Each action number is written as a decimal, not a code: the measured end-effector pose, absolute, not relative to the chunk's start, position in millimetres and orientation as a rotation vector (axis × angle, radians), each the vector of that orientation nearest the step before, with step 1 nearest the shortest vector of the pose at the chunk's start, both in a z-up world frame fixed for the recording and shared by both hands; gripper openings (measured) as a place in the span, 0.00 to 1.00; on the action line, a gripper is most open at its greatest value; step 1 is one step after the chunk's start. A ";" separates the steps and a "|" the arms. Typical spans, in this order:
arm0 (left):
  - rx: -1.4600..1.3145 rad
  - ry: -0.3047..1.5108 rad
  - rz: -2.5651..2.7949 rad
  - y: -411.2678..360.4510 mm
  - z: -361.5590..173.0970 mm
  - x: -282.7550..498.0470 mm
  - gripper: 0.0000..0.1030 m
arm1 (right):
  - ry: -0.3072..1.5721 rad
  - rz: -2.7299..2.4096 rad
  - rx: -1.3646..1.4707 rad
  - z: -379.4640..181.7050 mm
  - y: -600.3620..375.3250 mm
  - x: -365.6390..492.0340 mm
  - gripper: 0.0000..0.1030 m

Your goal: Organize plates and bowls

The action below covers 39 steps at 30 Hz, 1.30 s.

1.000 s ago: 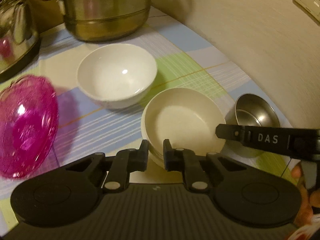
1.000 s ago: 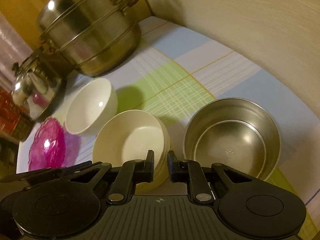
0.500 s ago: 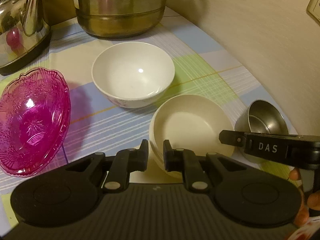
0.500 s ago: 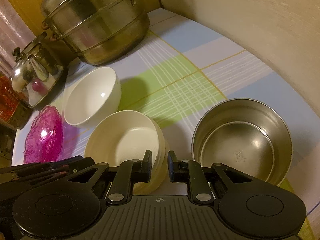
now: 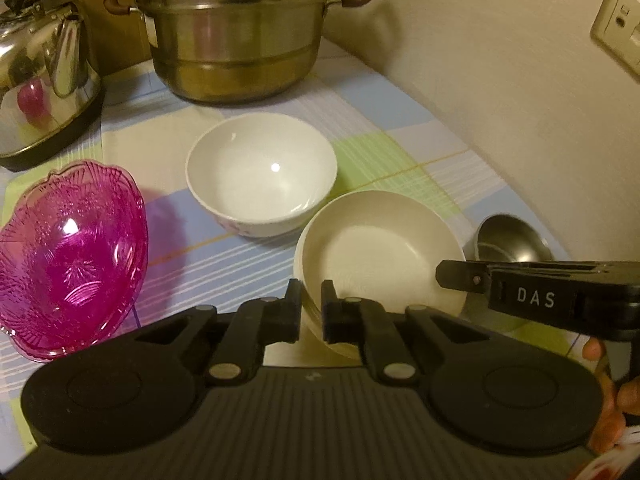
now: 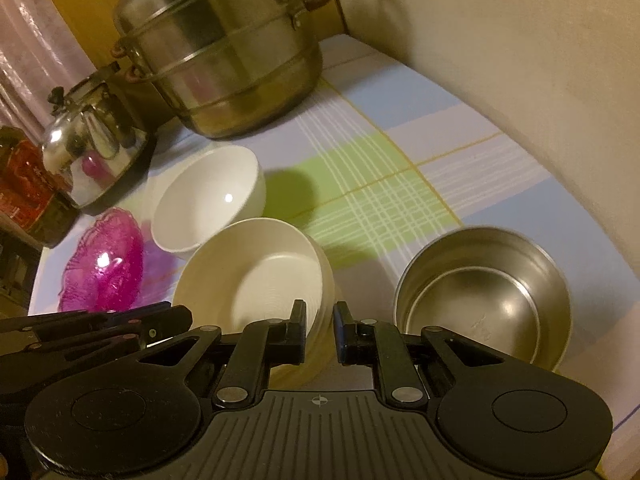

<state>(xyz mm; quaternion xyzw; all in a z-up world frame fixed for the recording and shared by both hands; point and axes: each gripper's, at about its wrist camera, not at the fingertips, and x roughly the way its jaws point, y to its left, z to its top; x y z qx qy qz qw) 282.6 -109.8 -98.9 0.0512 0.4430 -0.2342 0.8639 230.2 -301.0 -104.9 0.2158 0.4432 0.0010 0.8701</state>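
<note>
Checked tablecloth [image 6: 384, 192] — both grippers pinch cream bowl [image 5: 380, 248].

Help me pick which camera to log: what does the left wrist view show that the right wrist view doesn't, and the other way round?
Only the left wrist view shows the wall socket. Only the right wrist view shows the red container at the far left and the steel bowl whole. Both share the cream bowl, white bowl, pink glass bowl, steamer pot, kettle and checked tablecloth.
</note>
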 end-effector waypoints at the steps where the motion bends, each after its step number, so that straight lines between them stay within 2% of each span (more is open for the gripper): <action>1: 0.101 0.921 -0.496 -109.1 -95.3 281.5 0.08 | 0.923 0.001 0.452 -101.4 -302.0 229.1 0.14; 17: 0.058 0.784 -0.476 -98.3 -47.7 303.2 0.08 | 0.861 0.046 0.464 -61.1 -297.6 268.2 0.14; 39: 0.035 0.811 -0.366 -78.5 -69.3 369.8 0.08 | 0.901 0.108 0.448 -88.6 -273.3 352.3 0.14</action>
